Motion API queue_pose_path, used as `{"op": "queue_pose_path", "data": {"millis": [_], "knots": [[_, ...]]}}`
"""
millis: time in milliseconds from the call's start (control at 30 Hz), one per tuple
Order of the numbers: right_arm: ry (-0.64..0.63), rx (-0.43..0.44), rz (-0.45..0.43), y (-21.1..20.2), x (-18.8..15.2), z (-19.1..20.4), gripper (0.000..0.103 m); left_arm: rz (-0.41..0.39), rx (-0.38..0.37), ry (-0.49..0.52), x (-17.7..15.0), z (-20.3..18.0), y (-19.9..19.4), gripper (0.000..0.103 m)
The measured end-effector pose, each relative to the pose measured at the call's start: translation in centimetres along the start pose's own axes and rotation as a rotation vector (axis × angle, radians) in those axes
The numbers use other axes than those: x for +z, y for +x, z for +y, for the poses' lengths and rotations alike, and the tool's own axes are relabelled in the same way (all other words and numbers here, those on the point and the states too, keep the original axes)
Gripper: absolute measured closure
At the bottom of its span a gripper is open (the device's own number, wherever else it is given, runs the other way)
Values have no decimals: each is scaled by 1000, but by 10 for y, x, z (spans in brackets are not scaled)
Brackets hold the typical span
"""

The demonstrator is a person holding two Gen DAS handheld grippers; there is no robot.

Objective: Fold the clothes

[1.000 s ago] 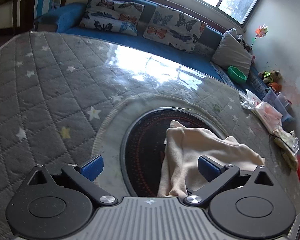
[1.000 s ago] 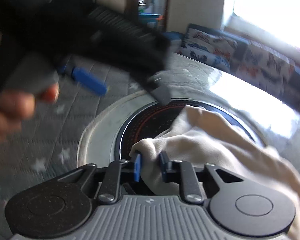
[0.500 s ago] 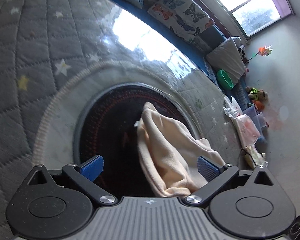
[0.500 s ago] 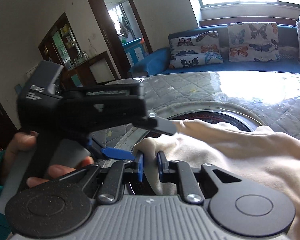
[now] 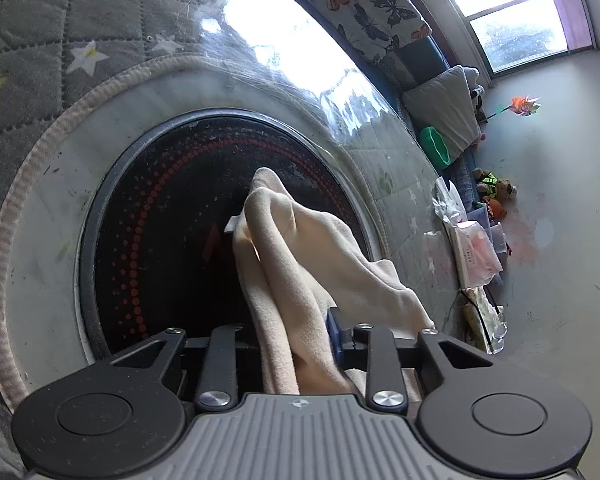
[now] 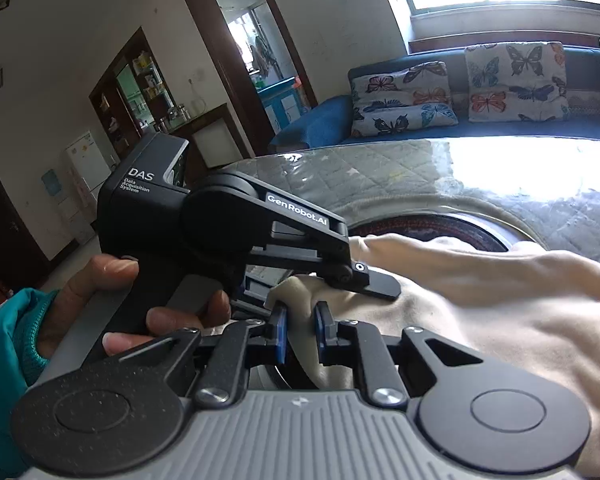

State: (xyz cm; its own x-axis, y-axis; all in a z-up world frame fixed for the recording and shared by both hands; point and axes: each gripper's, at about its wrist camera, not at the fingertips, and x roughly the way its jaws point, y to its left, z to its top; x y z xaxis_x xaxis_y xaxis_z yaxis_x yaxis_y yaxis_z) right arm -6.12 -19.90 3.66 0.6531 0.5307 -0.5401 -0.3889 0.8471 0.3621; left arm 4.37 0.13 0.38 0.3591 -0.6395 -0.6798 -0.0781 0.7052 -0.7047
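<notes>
Left wrist view: the left tool (image 5: 296, 344) is closing its jaws around a bunched fold of the cream cloth (image 5: 300, 248), which runs lengthwise straight ahead from the tool over the dark round panel (image 5: 160, 220) in the tabletop (image 5: 40, 60). The right tool (image 6: 300, 330) is nearly closed, pinching a cloth corner; the rest drapes to its right. A hand (image 6: 116, 304) grips the left tool just ahead.
</notes>
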Motion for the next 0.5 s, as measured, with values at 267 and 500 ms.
{"op": "queue_pose_path", "data": {"millis": [267,500], "knots": [[18,-112,-26,-32,-6,-27,76,-7,10,21,0,1,1,79],[107,-409,-66,-66,-5,-96,60,-22,25,48,-1,-3,3,78]]}}
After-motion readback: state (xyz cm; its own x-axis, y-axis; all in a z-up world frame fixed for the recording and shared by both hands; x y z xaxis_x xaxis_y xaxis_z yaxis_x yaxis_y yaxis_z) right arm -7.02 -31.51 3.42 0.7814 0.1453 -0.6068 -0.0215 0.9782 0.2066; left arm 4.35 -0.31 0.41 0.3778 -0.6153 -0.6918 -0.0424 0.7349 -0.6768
